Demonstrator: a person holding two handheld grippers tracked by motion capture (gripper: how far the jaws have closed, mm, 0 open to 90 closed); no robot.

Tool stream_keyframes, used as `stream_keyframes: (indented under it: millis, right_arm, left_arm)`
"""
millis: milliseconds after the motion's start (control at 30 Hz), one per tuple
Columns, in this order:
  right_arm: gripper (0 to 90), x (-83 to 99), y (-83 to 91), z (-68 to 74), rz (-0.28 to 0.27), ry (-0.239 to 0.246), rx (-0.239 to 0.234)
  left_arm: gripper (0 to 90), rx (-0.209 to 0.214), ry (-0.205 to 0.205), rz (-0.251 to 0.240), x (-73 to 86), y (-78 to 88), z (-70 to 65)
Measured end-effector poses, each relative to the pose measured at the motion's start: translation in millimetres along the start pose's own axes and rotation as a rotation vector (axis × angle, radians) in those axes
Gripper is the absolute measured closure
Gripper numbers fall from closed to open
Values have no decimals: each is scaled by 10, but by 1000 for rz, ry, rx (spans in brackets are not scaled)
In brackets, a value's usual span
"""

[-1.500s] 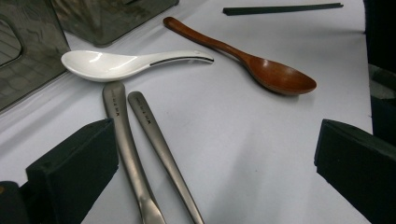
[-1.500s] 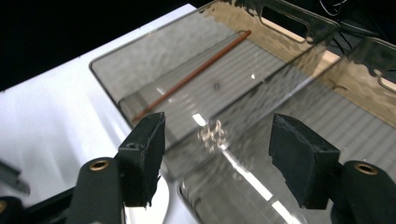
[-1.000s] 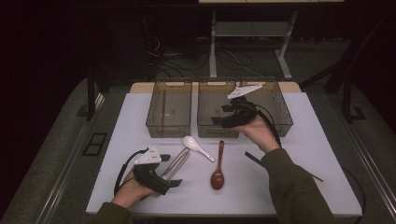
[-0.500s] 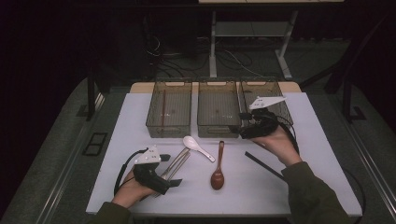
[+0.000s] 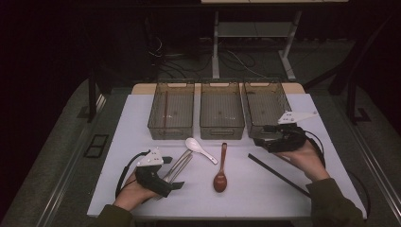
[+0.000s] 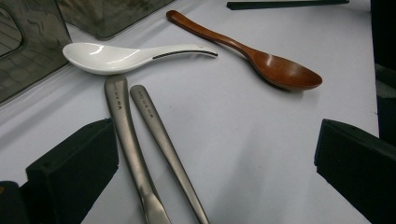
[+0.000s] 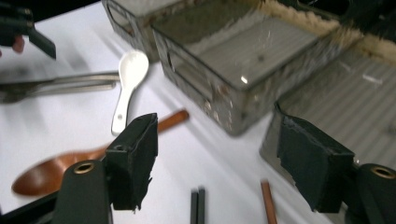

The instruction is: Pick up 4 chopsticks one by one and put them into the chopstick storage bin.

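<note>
My left gripper [image 5: 176,184] [image 6: 215,154] rests low on the white table near its front left, open. Two metal utensil handles [image 6: 140,126] [image 5: 178,164] lie on the table between its jaws, close to the left jaw, and neither pad presses on them. Beyond them lie a white ceramic spoon [image 6: 116,57] [image 5: 200,149] and a wooden spoon [image 6: 261,58] [image 5: 221,169]. My right gripper [image 5: 261,140] [image 7: 219,140] hovers in front of the right bin [image 5: 265,111], pointing left, open with nothing between its jaws. Black chopsticks [image 5: 279,173] [image 7: 198,205] lie just below it.
Three clear bins stand in a row at the back: left bin [image 5: 170,113] with a brown stick inside, middle bin [image 5: 221,113], right bin. A brown stick [image 7: 268,200] lies beside the black chopsticks. The table's front edge runs close under both forearms.
My right gripper has moved right and toward the person, sinking from above the bins to just in front of the right bin. The left gripper and the utensils stayed put.
</note>
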State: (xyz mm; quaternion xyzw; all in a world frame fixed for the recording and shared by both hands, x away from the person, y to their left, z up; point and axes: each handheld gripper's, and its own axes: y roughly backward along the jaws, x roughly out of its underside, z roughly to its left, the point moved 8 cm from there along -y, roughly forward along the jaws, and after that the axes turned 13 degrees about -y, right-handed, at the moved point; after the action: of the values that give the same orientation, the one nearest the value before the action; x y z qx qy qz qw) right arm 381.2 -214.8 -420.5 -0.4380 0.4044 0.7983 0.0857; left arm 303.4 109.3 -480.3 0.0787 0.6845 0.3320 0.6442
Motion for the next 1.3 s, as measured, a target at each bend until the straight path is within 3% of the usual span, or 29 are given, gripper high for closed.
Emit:
stream_keyframes:
  millis: [367,500,600,1033,1300]
  right_arm:
    - [349,325,309,-312,34,-34,31]
    - [374,478,403,-410,75,-34,45]
    - [445,577,454,-484,93,-44,53]
    - [679,944,507,-748,214,-47,110]
    - [749,1043,473,-786,270,-40,108]
  left_arm:
    - [0,2,1,3,6,-2,-11]
    - [0,0,0,3,9,8,-5]
    - [0,-1,2,3,7,3,-7]
    - [0,2,1,6,10,2,-15]
    - [0,0,0,6,10,8,-15]
